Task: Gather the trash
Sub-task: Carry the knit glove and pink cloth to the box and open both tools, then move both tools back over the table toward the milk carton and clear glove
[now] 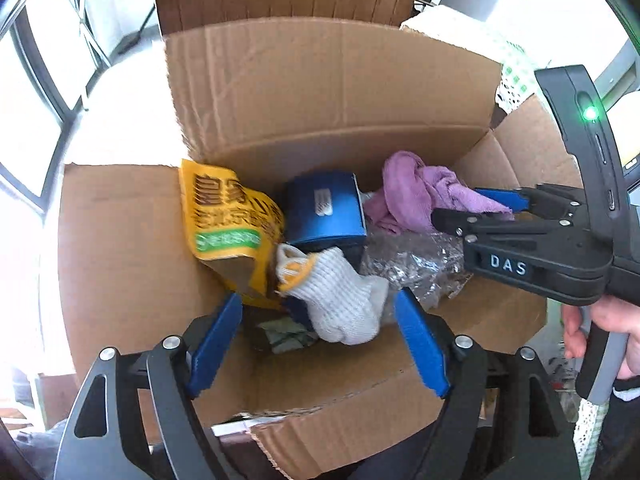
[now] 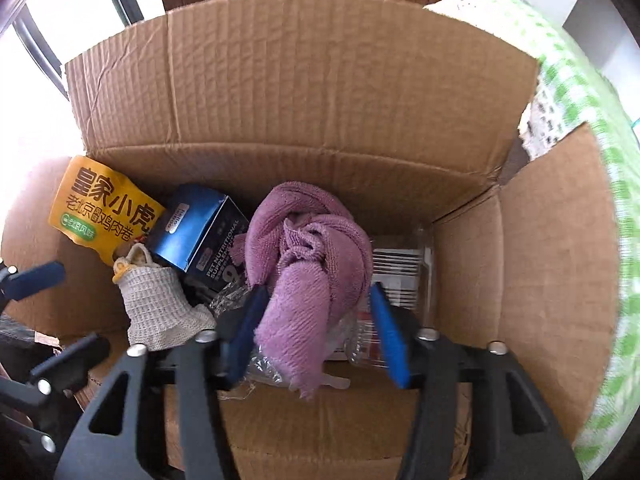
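An open cardboard box (image 1: pixel 120 248) (image 2: pixel 520 264) holds the trash. Inside lie a white knit glove (image 1: pixel 340 300) (image 2: pixel 160 308), a purple cloth (image 1: pixel 420 192) (image 2: pixel 308 264), a yellow snack bag (image 1: pixel 228 216) (image 2: pixel 104 208), a blue carton (image 1: pixel 324 212) (image 2: pixel 200 236) and crinkled clear plastic (image 1: pixel 408 260) (image 2: pixel 392 280). My left gripper (image 1: pixel 320 320) is open over the box, with the glove lying loose between its fingers. My right gripper (image 2: pixel 316 308) is open, with the purple cloth draped between its fingers; it also shows in the left wrist view (image 1: pixel 472 204).
A tall cardboard flap (image 1: pixel 320 92) stands behind the box, with another board behind it. A green-and-white checked cloth (image 2: pixel 580 92) lies to the right of the box. Bright windows are at the left.
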A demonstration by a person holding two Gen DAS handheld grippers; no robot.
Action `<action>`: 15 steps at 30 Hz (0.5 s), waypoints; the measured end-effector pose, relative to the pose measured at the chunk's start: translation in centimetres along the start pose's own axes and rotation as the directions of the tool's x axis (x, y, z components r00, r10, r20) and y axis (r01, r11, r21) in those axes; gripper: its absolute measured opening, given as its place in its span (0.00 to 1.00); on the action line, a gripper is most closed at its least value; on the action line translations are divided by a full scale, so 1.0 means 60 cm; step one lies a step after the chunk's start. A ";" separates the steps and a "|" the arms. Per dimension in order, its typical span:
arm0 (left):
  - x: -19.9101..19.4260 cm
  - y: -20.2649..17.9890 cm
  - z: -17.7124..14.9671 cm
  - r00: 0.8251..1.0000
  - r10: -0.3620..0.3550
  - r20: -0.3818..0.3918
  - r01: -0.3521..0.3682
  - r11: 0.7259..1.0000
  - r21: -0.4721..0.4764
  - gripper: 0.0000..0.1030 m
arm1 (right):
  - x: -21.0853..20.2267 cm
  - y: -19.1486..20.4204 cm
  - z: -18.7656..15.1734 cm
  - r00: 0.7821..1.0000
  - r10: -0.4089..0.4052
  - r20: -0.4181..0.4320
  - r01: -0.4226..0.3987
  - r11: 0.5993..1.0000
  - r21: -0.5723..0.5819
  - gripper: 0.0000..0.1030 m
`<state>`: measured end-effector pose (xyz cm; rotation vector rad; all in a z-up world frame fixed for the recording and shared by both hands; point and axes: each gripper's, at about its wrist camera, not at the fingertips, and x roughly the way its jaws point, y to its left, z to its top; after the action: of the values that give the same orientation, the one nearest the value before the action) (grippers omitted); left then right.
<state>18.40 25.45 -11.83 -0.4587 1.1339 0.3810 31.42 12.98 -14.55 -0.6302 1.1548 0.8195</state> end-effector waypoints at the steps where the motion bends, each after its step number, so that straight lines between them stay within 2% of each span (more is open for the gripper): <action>1: -0.001 0.002 0.004 1.000 0.002 0.002 -0.002 1.000 0.001 0.76 | -0.003 -0.002 -0.003 1.000 0.011 0.006 -0.011 1.000 0.002 0.55; 7: -0.051 0.053 -0.001 0.999 0.011 0.046 -0.010 1.000 -0.021 0.77 | -0.058 0.001 -0.011 0.997 0.003 0.082 -0.003 1.000 0.000 0.62; 15: -0.124 0.077 0.001 0.986 0.021 0.163 -0.012 0.998 -0.054 0.77 | -0.151 -0.003 -0.019 0.982 -0.024 0.187 0.018 0.999 0.034 0.62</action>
<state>13.24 28.95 -5.63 -0.4564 0.9703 0.4562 29.32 9.88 -6.24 -0.5256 0.9866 0.8230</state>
